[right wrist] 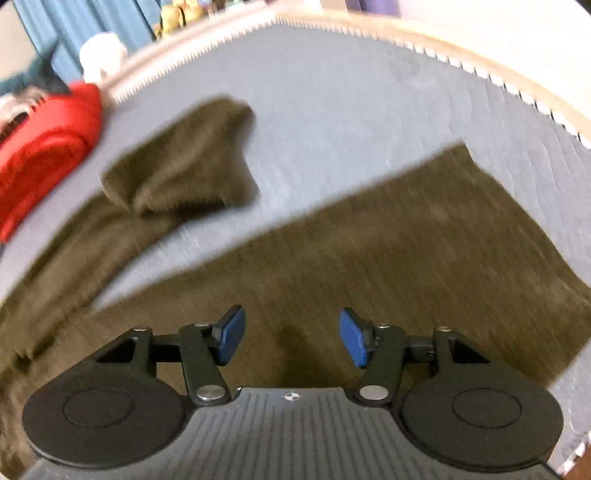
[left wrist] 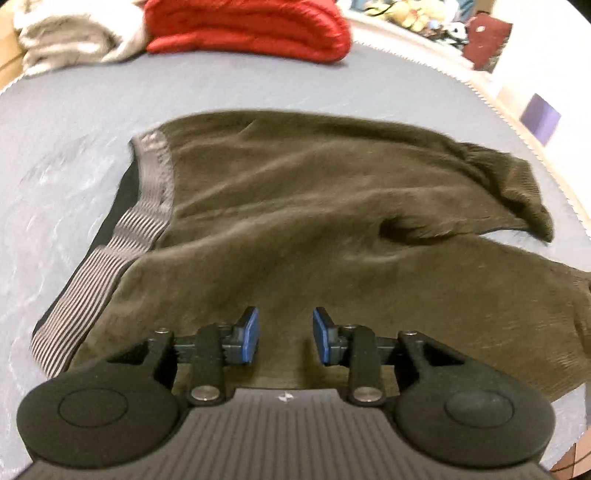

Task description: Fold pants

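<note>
On the grey bed [left wrist: 74, 122] lie olive pants [left wrist: 295, 206] spread flat; a red blanket [left wrist: 247, 27] sits behind. The left gripper [left wrist: 284, 336] and right gripper [right wrist: 291, 336] hover above the fabric; both jaws stand apart, holding nothing.

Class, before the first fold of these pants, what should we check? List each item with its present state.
1. Left tongs open, empty: ok.
2. Right tongs open, empty: ok.
3. Pants lying on the grey bed sheet: ok.
4. Legs flat: not ok; the far leg is bunched and doubled over.
5. Striped waistband in view: ok.
6. Red blanket apart from the pants: ok.
</note>
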Demonstrator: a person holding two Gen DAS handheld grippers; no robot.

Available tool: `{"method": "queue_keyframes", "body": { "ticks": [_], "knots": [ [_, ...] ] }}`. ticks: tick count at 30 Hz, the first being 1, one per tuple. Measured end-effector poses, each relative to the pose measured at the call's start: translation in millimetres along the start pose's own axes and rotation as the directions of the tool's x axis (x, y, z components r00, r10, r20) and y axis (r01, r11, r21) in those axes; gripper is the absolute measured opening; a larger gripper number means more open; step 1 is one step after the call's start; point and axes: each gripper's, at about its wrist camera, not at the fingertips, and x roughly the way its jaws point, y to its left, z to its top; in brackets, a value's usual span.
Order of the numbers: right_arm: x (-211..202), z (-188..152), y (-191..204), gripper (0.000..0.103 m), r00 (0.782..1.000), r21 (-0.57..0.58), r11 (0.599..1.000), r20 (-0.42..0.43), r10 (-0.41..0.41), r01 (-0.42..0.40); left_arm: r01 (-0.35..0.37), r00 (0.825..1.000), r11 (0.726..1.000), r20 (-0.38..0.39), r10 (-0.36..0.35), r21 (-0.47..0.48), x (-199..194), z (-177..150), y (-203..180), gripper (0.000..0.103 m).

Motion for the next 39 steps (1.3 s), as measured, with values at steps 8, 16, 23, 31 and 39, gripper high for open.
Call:
{"method": "queue_keyframes", "body": {
  "ticks": [8,16,23,31,39],
  "knots": [
    [17.4,39.9,4.1,0.022,0.978,0.169,0.972,0.162,0.134,-0.161,0.014,0.998,0.995,0.064,-0.021,0.103,4.3,12.8,-37.0,0.015],
    [73.1,71.1,16.7,0.037,0.971,0.298,0.930,0.167,0.173,-0.217,-0.001,0.998,0.991,0.056,-0.007,0.135,14.9,11.1,-44.5,0.016],
    [126.6,73.8,17.2,0.070,0.988,0.401,0.905,0.108,0.108,-0.143,-0.039,0.998,0.995,0.052,0.034,0.096,17.8,19.3,-30.8,0.016],
    [141.4,80.4,30.8,0.066,0.976,0.383,0.898,0.122,0.183,-0.216,-0.029,0.999,0.998,0.047,0.026,0.063,21.8,26.8,-23.0,0.017],
    [125.6,84.6,47.0,0.030,0.972,0.364,0.908,0.180,0.148,-0.206,-0.012,0.999,0.998,0.047,0.009,0.062,22.6,28.3,-26.1,0.017]
  ]
}}
